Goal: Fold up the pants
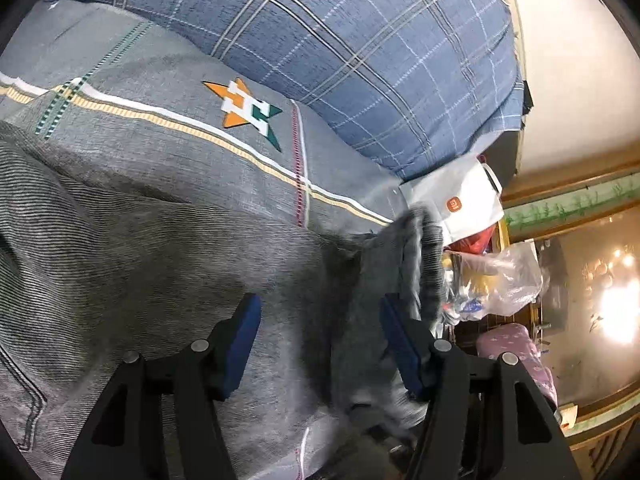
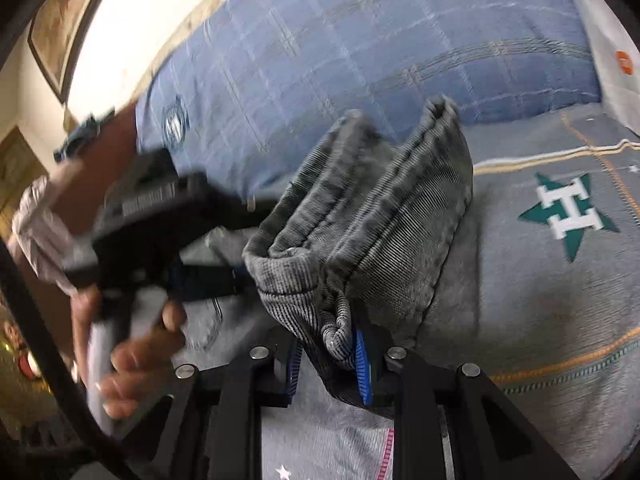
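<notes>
Grey corduroy pants point(image 1: 132, 248) lie on a grey bedspread point(image 1: 168, 92) with a star logo. My left gripper point(image 1: 320, 316) is open just above the pants, its blue pads wide apart with cloth between and below them. In the right wrist view my right gripper point(image 2: 326, 354) is shut on a bunched fold of the pants point(image 2: 360, 216), which stands up in front of it. The left gripper's black body point(image 2: 160, 216) and the hand holding it show blurred at the left of that view.
A blue plaid quilt point(image 1: 360, 40) lies heaped at the back of the bed. A white paper bag point(image 1: 460, 204) and a clear plastic bag point(image 1: 504, 280) sit past the bed's edge, near a wall point(image 1: 572, 80). A framed picture point(image 2: 64, 28) hangs on the wall.
</notes>
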`<action>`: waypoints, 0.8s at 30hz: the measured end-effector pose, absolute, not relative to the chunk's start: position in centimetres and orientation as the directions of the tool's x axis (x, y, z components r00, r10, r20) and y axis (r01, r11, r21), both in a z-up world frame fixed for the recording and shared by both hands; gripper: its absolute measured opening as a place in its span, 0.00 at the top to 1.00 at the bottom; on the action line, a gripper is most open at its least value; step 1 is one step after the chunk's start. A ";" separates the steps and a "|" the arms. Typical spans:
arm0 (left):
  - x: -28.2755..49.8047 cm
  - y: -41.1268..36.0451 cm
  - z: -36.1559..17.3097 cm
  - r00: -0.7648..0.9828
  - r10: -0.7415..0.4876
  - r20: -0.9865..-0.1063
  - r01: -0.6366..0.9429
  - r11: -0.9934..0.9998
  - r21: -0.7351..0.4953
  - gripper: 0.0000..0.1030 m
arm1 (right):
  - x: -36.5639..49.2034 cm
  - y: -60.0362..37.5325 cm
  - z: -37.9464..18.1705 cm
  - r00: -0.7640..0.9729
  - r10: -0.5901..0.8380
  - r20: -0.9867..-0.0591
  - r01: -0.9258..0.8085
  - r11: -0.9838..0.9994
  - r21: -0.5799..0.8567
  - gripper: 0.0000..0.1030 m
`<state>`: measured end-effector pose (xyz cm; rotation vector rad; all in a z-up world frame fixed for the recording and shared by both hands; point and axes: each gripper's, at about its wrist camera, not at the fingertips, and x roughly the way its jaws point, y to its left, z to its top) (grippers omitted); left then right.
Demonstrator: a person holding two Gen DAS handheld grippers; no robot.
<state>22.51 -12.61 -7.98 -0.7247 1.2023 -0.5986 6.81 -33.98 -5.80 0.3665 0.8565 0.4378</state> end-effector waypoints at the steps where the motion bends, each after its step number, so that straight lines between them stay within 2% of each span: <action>1: 22.5 -12.5 -8.1 0.260 -0.748 -0.611 0.031 0.639 -0.769 0.38 | 6.9 -33.4 -6.1 0.556 0.511 -0.655 -0.235 0.853 0.466 0.76; 6: 22.5 -11.6 -8.1 0.275 -0.760 -0.588 0.012 0.615 -0.789 0.37 | 6.7 -31.3 -7.0 0.500 0.495 -0.710 -0.284 0.869 0.406 0.77; 7: 22.5 -11.5 -8.1 0.279 -0.753 -0.596 0.008 0.622 -0.783 0.33 | 6.7 -31.2 -7.2 0.495 0.484 -0.722 -0.279 0.875 0.395 0.77; 8: 22.5 -11.4 -8.1 0.282 -0.740 -0.610 0.000 0.636 -0.772 0.29 | 6.6 -31.2 -7.4 0.492 0.482 -0.725 -0.278 0.876 0.393 0.77; 12: 22.3 -11.3 -7.4 0.283 -0.757 -0.589 0.022 0.619 -0.785 0.29 | 6.8 -31.3 -7.7 0.484 0.481 -0.731 -0.270 0.877 0.398 0.77; 16: 22.0 -11.0 -7.8 0.283 -0.757 -0.588 0.012 0.616 -0.788 0.24 | 7.5 -30.8 -7.2 0.490 0.478 -0.729 -0.259 0.878 0.402 0.77; 22: 22.2 -9.2 -8.4 0.342 -0.789 -0.511 -0.059 0.525 -0.849 0.23 | 7.9 -30.8 -7.8 0.471 0.463 -0.751 -0.243 0.887 0.394 0.77; 24: 22.3 -9.6 -8.7 0.325 -0.773 -0.545 -0.061 0.558 -0.828 0.22 | 8.2 -30.6 -7.9 0.467 0.462 -0.754 -0.243 0.887 0.393 0.77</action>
